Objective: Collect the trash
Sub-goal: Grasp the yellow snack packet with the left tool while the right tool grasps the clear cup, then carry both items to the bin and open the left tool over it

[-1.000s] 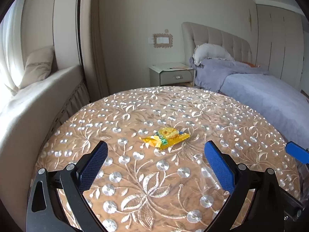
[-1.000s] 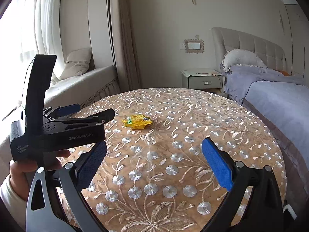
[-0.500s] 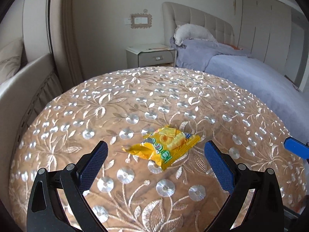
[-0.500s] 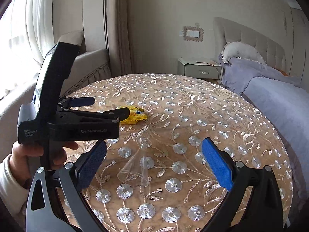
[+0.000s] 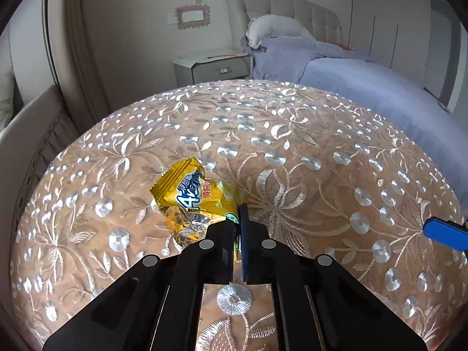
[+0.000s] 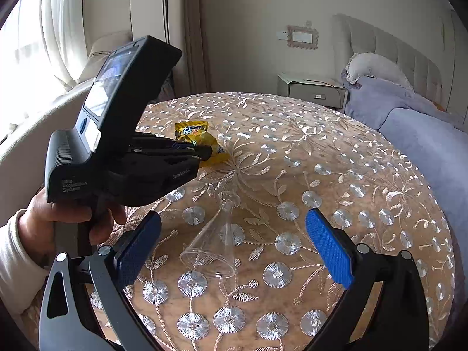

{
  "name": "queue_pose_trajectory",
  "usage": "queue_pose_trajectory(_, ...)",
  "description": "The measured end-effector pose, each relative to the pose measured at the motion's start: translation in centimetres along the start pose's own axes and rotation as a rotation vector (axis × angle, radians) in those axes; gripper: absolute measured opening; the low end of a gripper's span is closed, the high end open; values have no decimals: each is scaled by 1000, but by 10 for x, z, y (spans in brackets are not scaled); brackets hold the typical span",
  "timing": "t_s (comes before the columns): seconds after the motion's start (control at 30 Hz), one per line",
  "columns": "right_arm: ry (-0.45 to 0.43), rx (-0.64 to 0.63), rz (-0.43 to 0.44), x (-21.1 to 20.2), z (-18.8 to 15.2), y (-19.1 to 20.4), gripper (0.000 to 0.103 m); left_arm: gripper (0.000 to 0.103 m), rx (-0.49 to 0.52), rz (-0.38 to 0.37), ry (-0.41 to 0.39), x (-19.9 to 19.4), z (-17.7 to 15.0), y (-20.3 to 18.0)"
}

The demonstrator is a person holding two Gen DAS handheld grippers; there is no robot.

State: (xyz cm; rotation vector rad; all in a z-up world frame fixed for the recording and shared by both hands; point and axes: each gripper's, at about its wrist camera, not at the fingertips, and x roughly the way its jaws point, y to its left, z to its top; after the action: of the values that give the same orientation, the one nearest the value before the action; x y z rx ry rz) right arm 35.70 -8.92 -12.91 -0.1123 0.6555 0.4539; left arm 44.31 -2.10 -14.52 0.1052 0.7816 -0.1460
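Note:
A crumpled yellow snack wrapper lies on the round table with the embroidered cloth. My left gripper is shut on the wrapper's near edge. In the right wrist view the wrapper shows beyond the left gripper, which pinches it. My right gripper is open and empty above the table. A clear plastic cone-shaped cup lies on its side between and just beyond its fingers.
A bed with a lilac cover stands right of the table. A nightstand is behind it against the wall. A padded bench with a cushion is at the left by the curtain.
My left gripper has moved forward to the wrapper and shut on it. The wrapper is now crumpled and lifted at its near edge. My right gripper has moved closer to the clear cup.

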Motion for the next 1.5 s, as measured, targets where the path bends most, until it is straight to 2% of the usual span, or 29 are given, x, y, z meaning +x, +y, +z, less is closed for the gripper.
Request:
queue_pose_trajectory(0.3, 44, 9, 30, 13, -1, 5, 98, 2, -92, -44, -103, -62, -10, 13)
queue_pose_trajectory(0.37, 75, 11, 19, 19, -1, 6, 95, 2, -118, -48, -119, -74, -15, 17)
queue_pose_trajectory(0.43, 99, 13, 47, 23, -2, 7, 80, 2, -133, -48, -129, -83, -21, 20)
queue_pose_trajectory(0.47, 119, 10, 47, 26, -3, 9, 76, 2, -137, -43, -133, -87, -24, 20)
queue_pose_trajectory(0.53, 162, -1, 49, 32, -5, 12, 52, 2, -142, -37, -138, -94, -29, 20)
queue_pose_trajectory(0.57, 183, -3, 61, 35, -7, 14, 46, 2, -142, -34, -141, -97, -30, 20)
queue_pose_trajectory(0.63, 198, -10, 45, 35, -10, 15, 44, 2, -137, -28, -144, -103, -33, 17)
queue_pose_trajectory(0.7, 175, -9, 43, 29, -9, 16, 44, 2, -133, -27, -150, -110, -35, 14)
queue_pose_trajectory(0.83, 74, -18, 18, -5, -1, 18, 44, 2, -114, -24, -169, -123, -37, 4)
queue_pose_trajectory(1.03, -69, -11, -51, -68, 7, 3, 44, 2, -77, -67, -211, -145, -37, -31)
queue_pose_trajectory(1.23, -172, 18, -165, -134, -3, -32, 44, 2, -1, -143, -255, -161, -33, -93)
queue_pose_trajectory(1.5, -226, 96, -342, -199, -41, -95, 44, 2, 118, -280, -271, -169, -28, -192)
